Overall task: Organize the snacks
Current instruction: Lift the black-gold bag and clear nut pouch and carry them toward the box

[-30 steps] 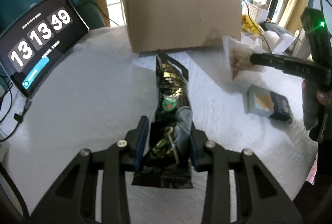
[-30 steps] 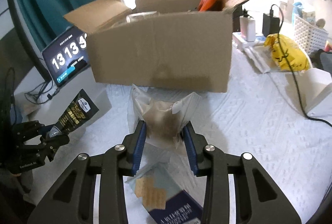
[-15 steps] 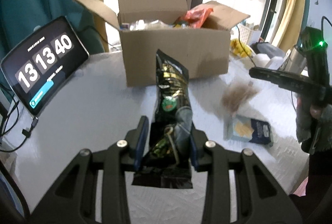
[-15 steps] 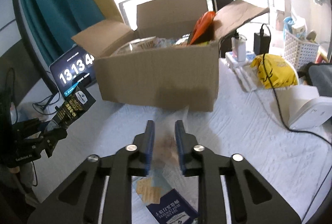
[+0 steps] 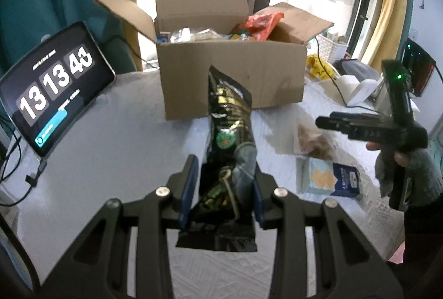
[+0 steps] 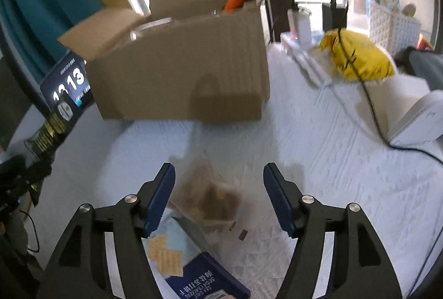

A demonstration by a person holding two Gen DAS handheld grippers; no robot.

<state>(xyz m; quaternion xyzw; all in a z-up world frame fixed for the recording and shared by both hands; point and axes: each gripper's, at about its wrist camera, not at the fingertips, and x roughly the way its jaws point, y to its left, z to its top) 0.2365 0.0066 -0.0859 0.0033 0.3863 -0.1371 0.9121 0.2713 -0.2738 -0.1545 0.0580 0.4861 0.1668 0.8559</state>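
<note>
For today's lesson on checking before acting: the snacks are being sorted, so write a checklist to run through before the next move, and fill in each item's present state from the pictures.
1. Left gripper grips the black snack bag: ok, pads press on both sides.
2. Right gripper is free: ok, its jaws have just been opening and stand wide.
3. Clear brown-snack bag is released: ok, it lies below the open jaws, neither pad pressing it.
4. Cardboard box is open to receive snacks: ok, flaps up.
5. Room left in the box: cannot tell, packets already show at the top.
6. Blue cracker packet is boxed: not ok, on the white cloth.
</note>
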